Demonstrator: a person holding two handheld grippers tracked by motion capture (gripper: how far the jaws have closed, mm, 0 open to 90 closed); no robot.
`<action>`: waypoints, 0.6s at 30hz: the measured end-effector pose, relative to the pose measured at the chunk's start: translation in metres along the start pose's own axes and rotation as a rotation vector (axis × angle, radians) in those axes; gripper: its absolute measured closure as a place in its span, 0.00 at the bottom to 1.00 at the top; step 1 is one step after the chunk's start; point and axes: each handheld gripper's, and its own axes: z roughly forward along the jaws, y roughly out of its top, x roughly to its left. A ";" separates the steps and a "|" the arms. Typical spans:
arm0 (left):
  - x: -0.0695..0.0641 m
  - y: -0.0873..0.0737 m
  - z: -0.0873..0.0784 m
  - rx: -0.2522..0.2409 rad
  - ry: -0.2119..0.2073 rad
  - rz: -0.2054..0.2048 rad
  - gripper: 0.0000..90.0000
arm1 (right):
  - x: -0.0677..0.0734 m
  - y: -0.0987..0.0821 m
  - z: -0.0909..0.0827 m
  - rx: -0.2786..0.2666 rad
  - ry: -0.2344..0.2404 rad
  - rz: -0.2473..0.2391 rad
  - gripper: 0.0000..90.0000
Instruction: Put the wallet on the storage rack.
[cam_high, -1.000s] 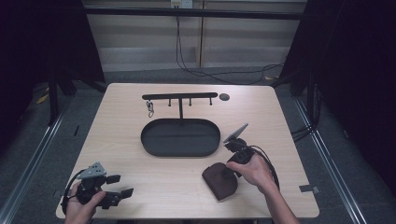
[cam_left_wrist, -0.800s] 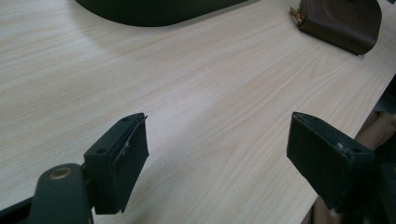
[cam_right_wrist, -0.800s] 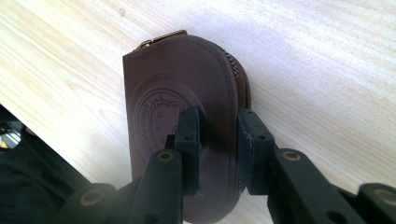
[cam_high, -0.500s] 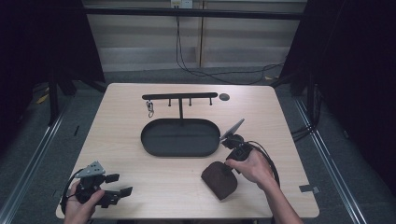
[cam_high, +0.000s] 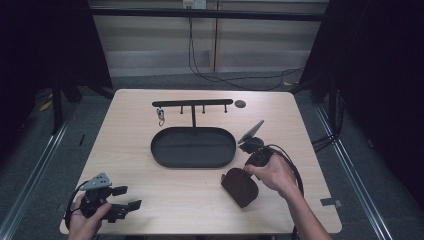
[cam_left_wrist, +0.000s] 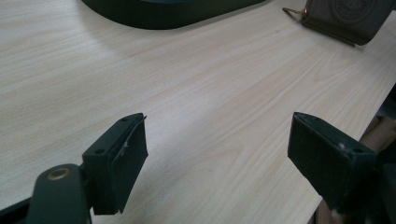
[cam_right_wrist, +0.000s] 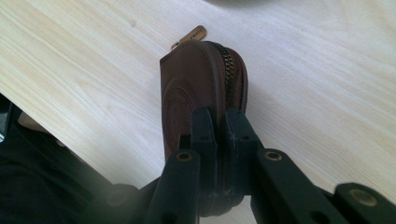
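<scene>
Right gripper (cam_right_wrist: 217, 126) is pinching a brown zip pouch (cam_right_wrist: 201, 88) — jaws pressed on its near end, one on the stamped face, one on the zipper side. The pouch is standing on edge, tilted, with its brass zip pull (cam_right_wrist: 190, 35) pointing away at the far end. From above, the pouch (cam_high: 240, 186) is sitting at the near right of the table, just left of the right hand (cam_high: 272, 172) and near-right of the black oval tray (cam_high: 193, 146).

Left gripper (cam_high: 120, 199) is sitting at the near left corner, jaws spread wide with bare wood between them; left hand (cam_high: 87, 220) is gripping it from below. In its own view the pouch (cam_left_wrist: 348, 16) is showing far right and the tray's rim (cam_left_wrist: 163, 11) far centre.

Table (cam_high: 125, 150) is light wood grain. A black T-shaped hook stand (cam_high: 193, 104) is rising from the tray's far side, with a small metal clip (cam_high: 160, 116) hanging near its left end. A dark round disc (cam_high: 240, 104) is lying just right of the bar.

Surroundings — dark curtains both sides, cables (cam_high: 220, 75) trailing on the grey floor beyond the far edge.

Pouch is sitting well in from the right and near edges. A wide bare strip is running between the two grippers along the near side.
</scene>
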 end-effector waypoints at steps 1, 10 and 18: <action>0.000 0.000 0.000 0.002 0.003 0.003 0.22 | 0.000 0.000 -0.001 -0.006 -0.001 0.006 0.93; 0.001 0.000 0.000 0.001 0.000 -0.002 0.22 | 0.002 0.005 -0.012 -0.001 -0.021 0.008 0.93; 0.002 0.001 0.000 0.001 -0.001 0.001 0.22 | 0.001 0.008 -0.023 -0.013 -0.038 0.010 0.93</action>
